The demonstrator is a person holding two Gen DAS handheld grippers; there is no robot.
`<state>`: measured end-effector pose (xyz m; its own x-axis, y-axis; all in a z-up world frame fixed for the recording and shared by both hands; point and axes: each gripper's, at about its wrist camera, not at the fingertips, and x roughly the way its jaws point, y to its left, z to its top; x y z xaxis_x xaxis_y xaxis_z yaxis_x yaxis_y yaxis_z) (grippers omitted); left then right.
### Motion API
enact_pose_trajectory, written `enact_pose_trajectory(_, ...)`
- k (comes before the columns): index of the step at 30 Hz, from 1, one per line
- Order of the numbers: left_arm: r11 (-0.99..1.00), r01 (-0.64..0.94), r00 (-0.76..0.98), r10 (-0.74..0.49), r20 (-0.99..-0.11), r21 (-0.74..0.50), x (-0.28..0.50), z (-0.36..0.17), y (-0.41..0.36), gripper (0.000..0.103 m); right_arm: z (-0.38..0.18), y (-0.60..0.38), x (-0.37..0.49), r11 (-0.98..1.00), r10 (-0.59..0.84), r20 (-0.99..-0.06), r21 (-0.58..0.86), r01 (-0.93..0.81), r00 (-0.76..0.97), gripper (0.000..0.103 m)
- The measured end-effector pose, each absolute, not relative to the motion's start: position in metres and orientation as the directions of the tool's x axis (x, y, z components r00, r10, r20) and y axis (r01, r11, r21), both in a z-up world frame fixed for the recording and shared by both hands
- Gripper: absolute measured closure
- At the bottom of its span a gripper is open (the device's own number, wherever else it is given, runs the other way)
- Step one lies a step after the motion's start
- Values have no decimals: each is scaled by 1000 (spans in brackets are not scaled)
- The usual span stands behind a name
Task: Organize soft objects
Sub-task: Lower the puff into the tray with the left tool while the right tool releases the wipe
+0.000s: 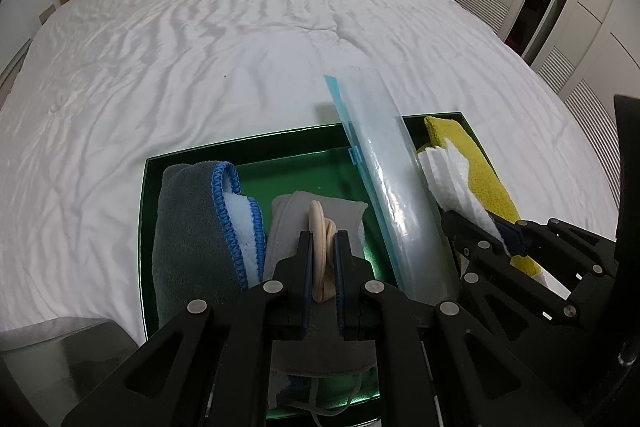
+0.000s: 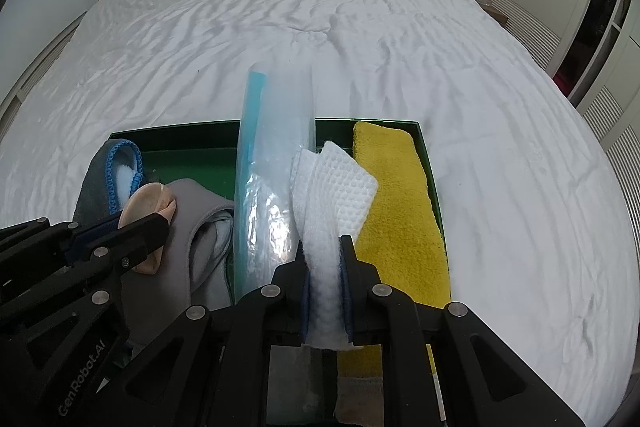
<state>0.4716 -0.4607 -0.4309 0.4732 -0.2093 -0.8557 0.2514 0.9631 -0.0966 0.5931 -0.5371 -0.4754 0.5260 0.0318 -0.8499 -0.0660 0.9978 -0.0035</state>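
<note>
So there's a green tray [image 1: 248, 147] sitting on the white bed [image 1: 200, 47]. The left gripper [image 1: 323, 241] is pinching a beige pad [image 1: 320, 247] over the grey cloth [image 1: 336, 209] in the tray. The right gripper [image 2: 325, 247] is clamped on a white waffle cloth [image 2: 340, 187], between a clear zip bag [image 2: 272, 155] and the yellow towel [image 2: 396, 203]. A grey blue-edged towel [image 1: 192, 227] is on the left side.

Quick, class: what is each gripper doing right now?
Left gripper: closed on the beige pad.
Right gripper: closed on the white waffle cloth.
</note>
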Motion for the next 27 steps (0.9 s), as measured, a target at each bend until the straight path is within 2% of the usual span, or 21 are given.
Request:
enact_pose_trajectory(4, 962, 252, 472, -213, -855, -100, 471, -431, -461, 94, -475, -537, 593, 998, 32, -851, -3, -65, 525, 89)
enact_pose_trajectory(7, 964, 252, 480, -205, -853, -90, 470, -430, -461, 86, -475, -539, 593, 998, 31, -851, -4, -66, 524, 88)
enact_pose_trajectory(11, 963, 253, 482, -205, -852, -89, 470, -430, -461, 85, -475, -538, 593, 998, 33, -851, -1, -64, 524, 82)
enact_pose_trajectory(16, 964, 252, 485, -206, -850, -90, 470, -428, -461, 83, -473, -536, 593, 998, 34, -850, -2, -68, 525, 81)
enact_pose_trajectory(19, 965, 248, 494, -202, -846, -85, 470, -427, -460, 75, -472, -534, 591, 997, 29, -848, -10, -71, 529, 73)
enact_pose_trajectory(27, 965, 254, 537, -193, -821, -62, 465, -416, -460, 75, -463, -536, 589, 996, 27, -839, -21, -83, 544, 74)
